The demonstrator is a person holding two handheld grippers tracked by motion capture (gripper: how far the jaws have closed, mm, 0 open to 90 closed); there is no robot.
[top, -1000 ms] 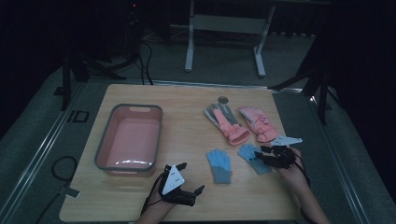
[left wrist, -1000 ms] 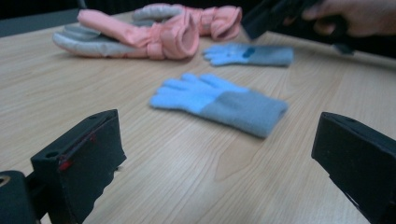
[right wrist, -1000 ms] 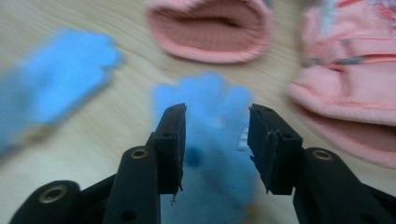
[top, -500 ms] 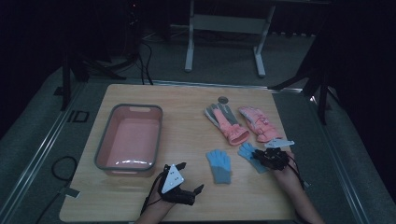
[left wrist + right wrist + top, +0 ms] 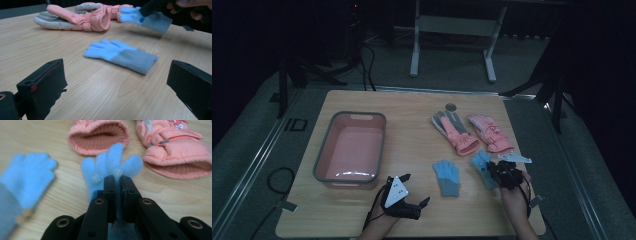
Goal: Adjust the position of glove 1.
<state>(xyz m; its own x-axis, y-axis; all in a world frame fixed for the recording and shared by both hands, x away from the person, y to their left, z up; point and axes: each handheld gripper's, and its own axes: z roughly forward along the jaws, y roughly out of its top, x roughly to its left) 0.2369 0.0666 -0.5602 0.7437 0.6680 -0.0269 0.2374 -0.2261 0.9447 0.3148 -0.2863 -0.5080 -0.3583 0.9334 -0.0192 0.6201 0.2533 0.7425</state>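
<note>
Pinching one blue glove (image 5: 110, 167) between nearly closed jaws that have just been closing, the right hand-held gripper (image 5: 116, 181) lifts it off the tabletop (image 5: 412, 125). The left hand-held gripper (image 5: 416, 192) waits wide open and empty (near the basin (image 5: 324, 160)). The second blue glove (image 5: 120, 55) and both pink gloves (image 5: 472, 131) lie untouched, so most work seems left.

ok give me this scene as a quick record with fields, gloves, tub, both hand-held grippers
right hand-held gripper: jaws have just been closing, now shut on the held blue glove, lifted off the table
left hand-held gripper: jaws wide apart, nothing between them, near the table's front edge
second blue glove: flat on the table, between the two grippers
pink gloves: two, side by side, beyond the blue ones
pink tub: on the table's left, nothing in it
table: light wood
</note>
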